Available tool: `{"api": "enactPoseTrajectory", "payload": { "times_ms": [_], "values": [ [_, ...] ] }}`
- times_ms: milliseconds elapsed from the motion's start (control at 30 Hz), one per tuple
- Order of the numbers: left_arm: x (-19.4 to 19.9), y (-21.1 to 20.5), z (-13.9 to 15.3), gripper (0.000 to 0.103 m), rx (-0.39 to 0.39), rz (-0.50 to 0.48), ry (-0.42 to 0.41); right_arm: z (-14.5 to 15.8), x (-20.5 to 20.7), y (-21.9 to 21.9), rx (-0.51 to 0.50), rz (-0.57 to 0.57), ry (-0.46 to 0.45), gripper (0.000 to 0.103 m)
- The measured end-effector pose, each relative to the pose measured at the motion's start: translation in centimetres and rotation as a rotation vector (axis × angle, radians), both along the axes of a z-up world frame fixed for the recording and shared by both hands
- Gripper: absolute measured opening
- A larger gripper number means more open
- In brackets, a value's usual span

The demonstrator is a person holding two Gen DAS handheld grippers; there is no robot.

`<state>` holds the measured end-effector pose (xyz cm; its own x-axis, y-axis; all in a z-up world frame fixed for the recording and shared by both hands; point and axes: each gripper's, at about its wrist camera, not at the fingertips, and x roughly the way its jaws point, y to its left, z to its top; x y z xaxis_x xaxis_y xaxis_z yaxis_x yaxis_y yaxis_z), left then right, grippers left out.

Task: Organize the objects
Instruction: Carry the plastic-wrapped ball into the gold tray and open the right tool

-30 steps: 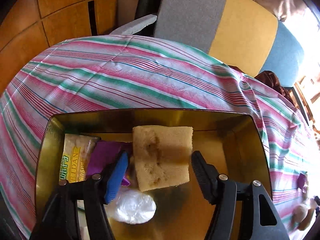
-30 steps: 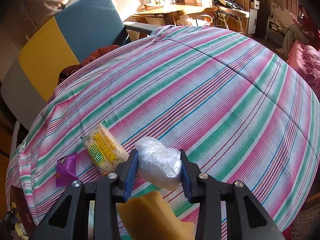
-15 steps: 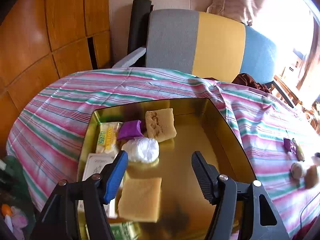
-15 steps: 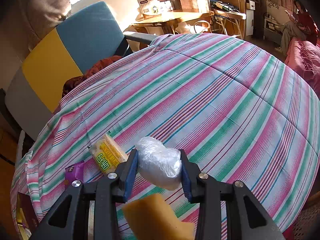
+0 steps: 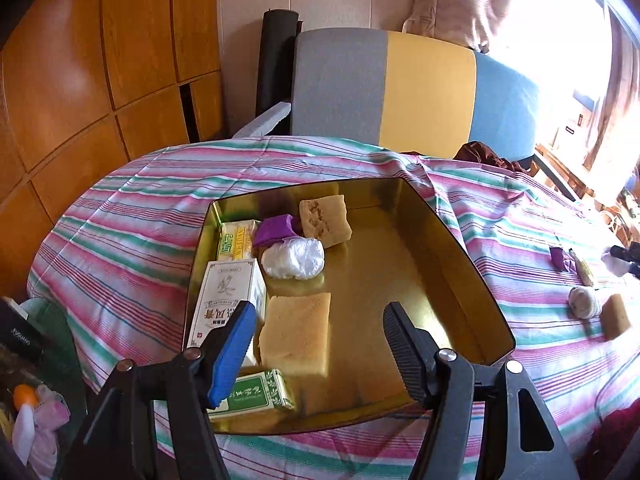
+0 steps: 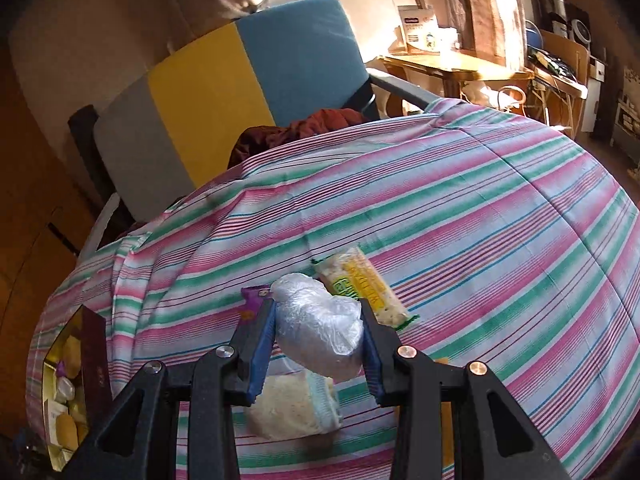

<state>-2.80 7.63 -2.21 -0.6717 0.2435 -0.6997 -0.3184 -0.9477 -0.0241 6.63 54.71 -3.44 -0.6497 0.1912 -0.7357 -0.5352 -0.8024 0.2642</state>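
Broadly, a table under a striped cloth (image 6: 460, 208) fills both views, with a grey, yellow and blue chair (image 5: 400, 92) at its far side. Toward the table's left end sits a shallow gold tray (image 5: 452, 240). Along the tray's left half lie a white carton (image 5: 226, 292), two tan sponge blocks, one near (image 5: 296, 328) and one far (image 5: 324, 220), a green box (image 5: 256, 396), a yellow snack packet (image 5: 236, 238), a purple wrapper (image 5: 274, 230) and a white plastic-wrapped ball (image 5: 294, 258). The right half of the tray is bare.

The left gripper (image 5: 316, 344) hangs above the tray's near edge, jaws apart and empty. The right gripper (image 6: 318, 332) is clenched on a second plastic-wrapped bundle (image 6: 320, 328), raised off the cloth over the table's right part. Beneath it on the cloth rest another yellow snack packet (image 6: 368, 284), a purple wrapper (image 6: 252, 300) and a pale pouch (image 6: 292, 404).

The step in hand looks like carrying the bundle left to the tray. The wrapping is soft and slippery, so the grip should stay firm without crushing. It should travel high enough to clear the tray wall, then come down on the bare right half or beside its twin before release. The left gripper is best kept out of that path.
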Motion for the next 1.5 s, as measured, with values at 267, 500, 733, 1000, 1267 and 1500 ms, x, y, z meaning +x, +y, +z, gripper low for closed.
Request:
{"api": "enactPoseTrajectory", "payload": {
  "times_ms": [267,500,733,1000,1267,1500],
  "values": [
    [0.3,-1.0,-0.4,0.067,0.02,0.007,-0.009,2.3,-4.7,-11.4,0.03,0.31,0.009,0.039],
    [0.2,-2.6,-0.9,0.067,0.046,0.034,-0.029,2.6,-8.9,-23.2,0.034,0.583,-0.015,0.039],
    [0.0,-5.8,-1.1,0.067,0.076,0.097,-0.031,-1.5,-14.5,-31.7,0.01,0.701,-0.157,0.039],
    [-0.7,-8.9,-2.0,0.067,0.1,0.166,-0.055,-5.7,-19.8,-36.6,-0.041,0.751,-0.263,0.043],
    [-1.1,-9.6,-2.4,0.068,0.112,0.187,-0.071,-5.6,-19.6,-36.3,-0.152,0.766,-0.221,0.069],
    [-0.8,-8.8,-1.9,0.069,0.095,0.173,-0.048,-2.9,-16.7,-34.6,-0.103,0.734,-0.147,0.069]
  ]
}}
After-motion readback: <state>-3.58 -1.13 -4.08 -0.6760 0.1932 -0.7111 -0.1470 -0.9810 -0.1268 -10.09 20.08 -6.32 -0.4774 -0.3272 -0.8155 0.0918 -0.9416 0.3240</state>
